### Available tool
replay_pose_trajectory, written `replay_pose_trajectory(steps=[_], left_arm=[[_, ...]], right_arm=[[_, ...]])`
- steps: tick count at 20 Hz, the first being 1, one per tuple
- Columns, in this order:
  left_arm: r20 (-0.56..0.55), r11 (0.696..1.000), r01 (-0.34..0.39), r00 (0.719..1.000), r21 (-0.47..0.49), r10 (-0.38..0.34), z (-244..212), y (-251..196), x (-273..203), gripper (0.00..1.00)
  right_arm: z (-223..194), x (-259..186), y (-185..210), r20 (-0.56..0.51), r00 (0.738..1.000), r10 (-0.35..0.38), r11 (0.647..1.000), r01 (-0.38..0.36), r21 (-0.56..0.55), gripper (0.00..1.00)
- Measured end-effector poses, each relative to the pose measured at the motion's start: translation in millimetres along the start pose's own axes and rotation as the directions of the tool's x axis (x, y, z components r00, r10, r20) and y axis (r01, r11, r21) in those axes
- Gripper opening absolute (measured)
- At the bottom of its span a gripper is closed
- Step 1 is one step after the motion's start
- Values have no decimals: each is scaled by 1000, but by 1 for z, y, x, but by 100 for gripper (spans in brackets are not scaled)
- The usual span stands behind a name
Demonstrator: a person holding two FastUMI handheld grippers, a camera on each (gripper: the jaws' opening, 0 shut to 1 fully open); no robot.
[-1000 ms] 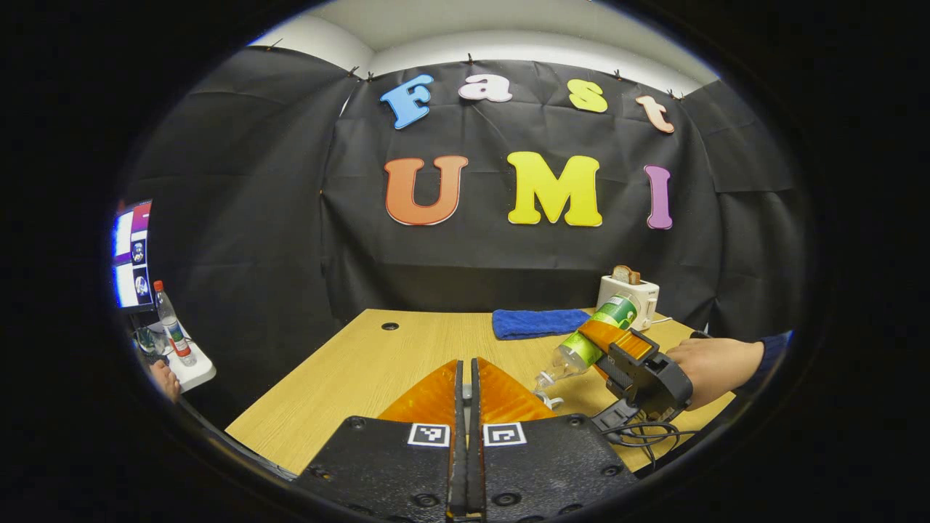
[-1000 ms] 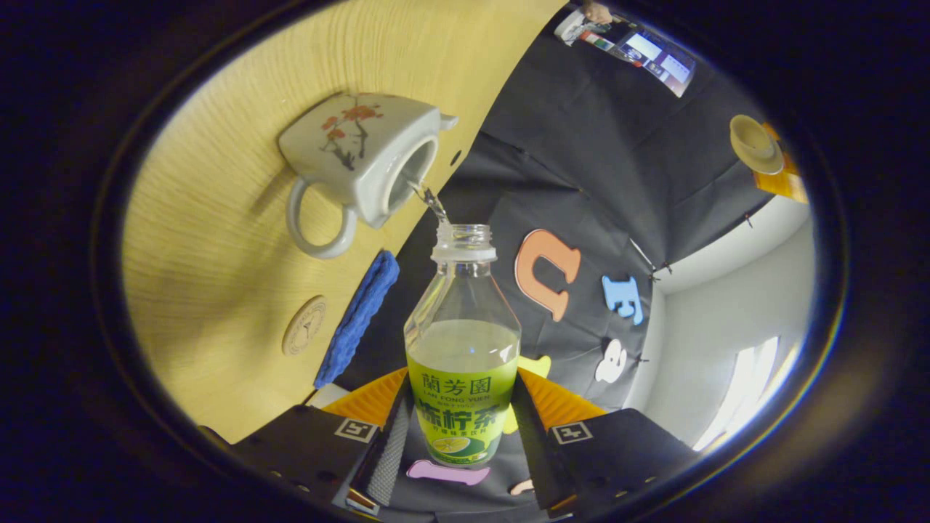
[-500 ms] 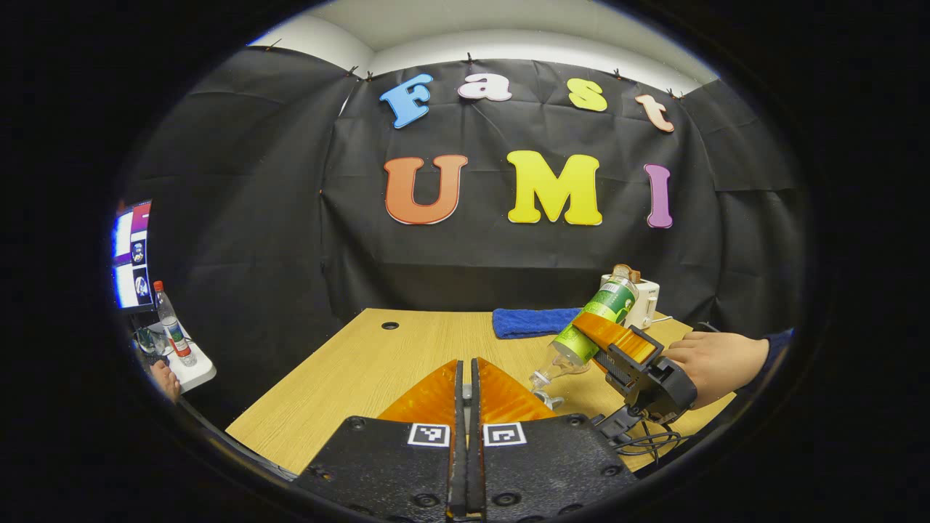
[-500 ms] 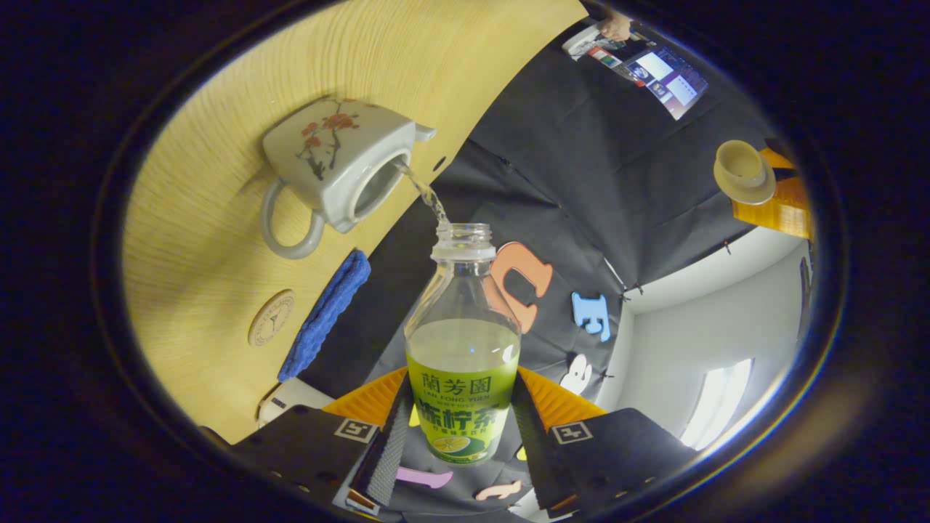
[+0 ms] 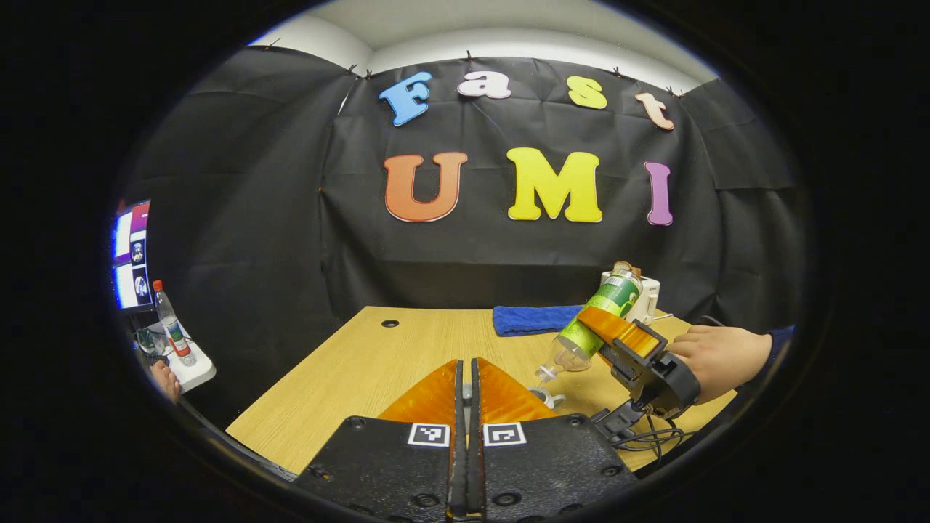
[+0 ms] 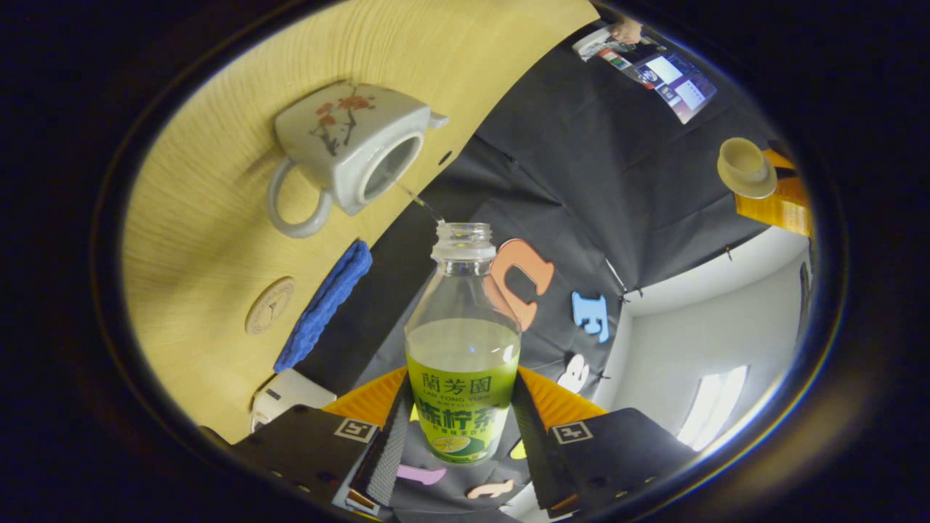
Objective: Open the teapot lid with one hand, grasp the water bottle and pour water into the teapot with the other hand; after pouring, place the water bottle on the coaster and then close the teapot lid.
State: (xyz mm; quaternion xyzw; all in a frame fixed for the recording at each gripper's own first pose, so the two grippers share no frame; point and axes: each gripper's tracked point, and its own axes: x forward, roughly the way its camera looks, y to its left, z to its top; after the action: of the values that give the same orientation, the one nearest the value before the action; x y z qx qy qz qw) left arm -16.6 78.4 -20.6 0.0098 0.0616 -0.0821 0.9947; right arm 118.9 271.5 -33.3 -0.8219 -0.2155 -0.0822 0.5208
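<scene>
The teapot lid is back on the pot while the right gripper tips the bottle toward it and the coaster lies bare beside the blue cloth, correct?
Not quite. The right gripper view shows the teapot open and the teapot lid held up in the left gripper. The rest holds: the right gripper tips the bottle toward it, and the coaster lies bare beside the blue cloth.

Compared with a second ago, the stream of water (image 6: pixel 421 202) from the water bottle (image 6: pixel 463 349) into the open teapot (image 6: pixel 349 149) is now only a thin thread, where earlier it was a fuller flow. In the left gripper view, the bottle, clamped in the right gripper (image 5: pixel 607 335), now sits higher, its mouth lifted farther above the teapot.
</scene>
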Motion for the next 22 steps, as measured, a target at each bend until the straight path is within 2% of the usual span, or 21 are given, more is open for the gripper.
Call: replay_pose_trajectory(steps=[8, 10, 13, 15, 16, 17, 18, 21, 22], left_arm=[[-11, 1000, 8, 1000, -3, -8, -4, 0, 2, 3], [-13, 1000, 8, 1000, -4, -8, -5, 0, 2, 3], [-15, 1000, 7, 1000, -2, -7, -6, 1, 3, 3], [-15, 1000, 5, 1000, 1, -5, -6, 1, 4, 3], [-16, 1000, 3, 1000, -1, -3, -6, 2, 4, 3], [-18, 1000, 1, 1000, -3, -2, -6, 2, 4, 3], [-19, 1000, 2, 1000, -5, -2, -7, 2, 5, 3], [-25, 1000, 4, 1000, -10, -4, -9, -1, 7, 3], [-28, 1000, 4, 1000, -8, -4, -10, -1, 9, 3]], right_arm=[[0, -3, -3, 5, 1000, -24, 1000, 24, 14, 72], [5, 0, -2, 15, 1000, -26, 997, 25, 71, 72], [12, 4, 14, 27, 999, 36, 971, -41, 237, 71], [13, -2, 29, 41, 993, 108, 920, -116, 375, 74], [14, -2, 39, 55, 986, 157, 878, -165, 448, 72], [10, -7, 52, 74, 976, 204, 829, -213, 517, 75], [10, -6, 54, 85, 967, 239, 776, -243, 582, 72], [-2, -7, 63, 101, 953, 286, 617, -264, 742, 73], [-3, -10, 70, 126, 941, 313, 552, -289, 782, 76]])
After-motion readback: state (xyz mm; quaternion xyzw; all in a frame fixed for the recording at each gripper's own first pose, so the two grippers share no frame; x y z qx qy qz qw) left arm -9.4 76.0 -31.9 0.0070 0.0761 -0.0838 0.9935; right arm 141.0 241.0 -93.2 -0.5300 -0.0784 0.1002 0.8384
